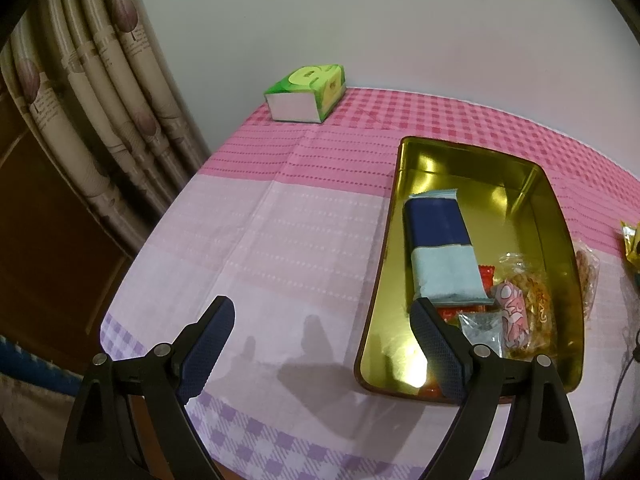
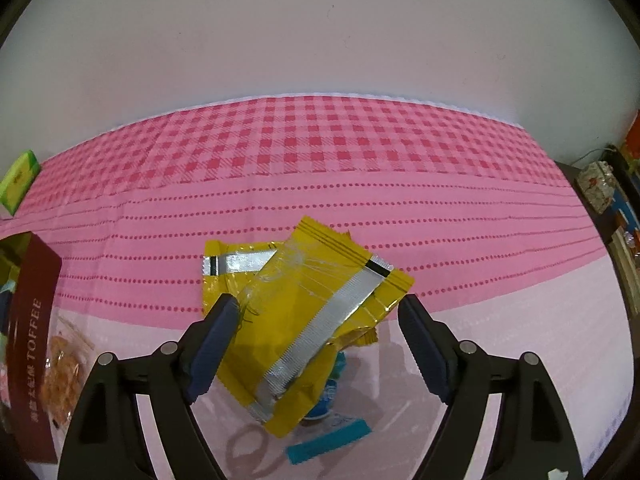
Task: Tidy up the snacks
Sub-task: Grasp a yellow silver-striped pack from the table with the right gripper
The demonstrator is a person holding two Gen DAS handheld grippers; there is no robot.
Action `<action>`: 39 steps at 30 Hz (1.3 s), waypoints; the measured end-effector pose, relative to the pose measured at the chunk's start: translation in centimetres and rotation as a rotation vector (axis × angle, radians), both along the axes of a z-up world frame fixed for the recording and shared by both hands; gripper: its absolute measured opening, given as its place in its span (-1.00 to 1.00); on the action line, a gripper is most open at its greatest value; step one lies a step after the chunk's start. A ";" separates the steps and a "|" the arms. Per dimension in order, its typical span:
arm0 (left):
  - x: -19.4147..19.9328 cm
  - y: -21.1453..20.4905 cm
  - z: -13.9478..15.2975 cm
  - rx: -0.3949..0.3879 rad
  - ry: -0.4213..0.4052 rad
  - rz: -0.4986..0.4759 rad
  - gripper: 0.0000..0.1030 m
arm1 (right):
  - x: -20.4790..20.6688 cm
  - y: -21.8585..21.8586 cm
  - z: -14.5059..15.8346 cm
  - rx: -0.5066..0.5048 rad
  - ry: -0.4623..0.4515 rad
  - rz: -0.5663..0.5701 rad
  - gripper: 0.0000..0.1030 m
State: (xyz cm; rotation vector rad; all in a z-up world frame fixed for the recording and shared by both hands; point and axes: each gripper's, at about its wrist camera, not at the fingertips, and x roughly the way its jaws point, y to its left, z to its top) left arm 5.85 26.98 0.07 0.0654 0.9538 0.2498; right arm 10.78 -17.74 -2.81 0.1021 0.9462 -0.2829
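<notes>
Right gripper point(image 2: 316, 312) open astride yellow packet point(image 2: 304, 320) lying diagonally on second yellow packet point(image 2: 232, 276); toffee tin point(image 2: 32, 320) leftward; left gripper point(image 1: 322, 334) open, empty.

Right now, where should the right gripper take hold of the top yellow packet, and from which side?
Grip the top yellow packet across its width, mid-body, coming from above. It lies flat and skewed on another packet, already between the right gripper's open jaws; the crimped ends would likely slip.
</notes>
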 end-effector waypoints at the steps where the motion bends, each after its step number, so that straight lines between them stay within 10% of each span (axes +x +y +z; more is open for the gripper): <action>1: 0.0 0.0 0.0 0.004 0.000 -0.001 0.74 | -0.2 -0.3 0.0 0.015 -0.004 0.011 0.52; 12: -0.2 -1.4 0.0 0.029 -0.002 -0.029 0.74 | -2.6 -2.0 -0.6 0.039 0.016 0.172 0.11; 39: -0.6 -16.1 1.6 0.010 -0.003 -0.351 0.74 | -5.2 2.0 0.9 -0.040 0.002 0.621 0.14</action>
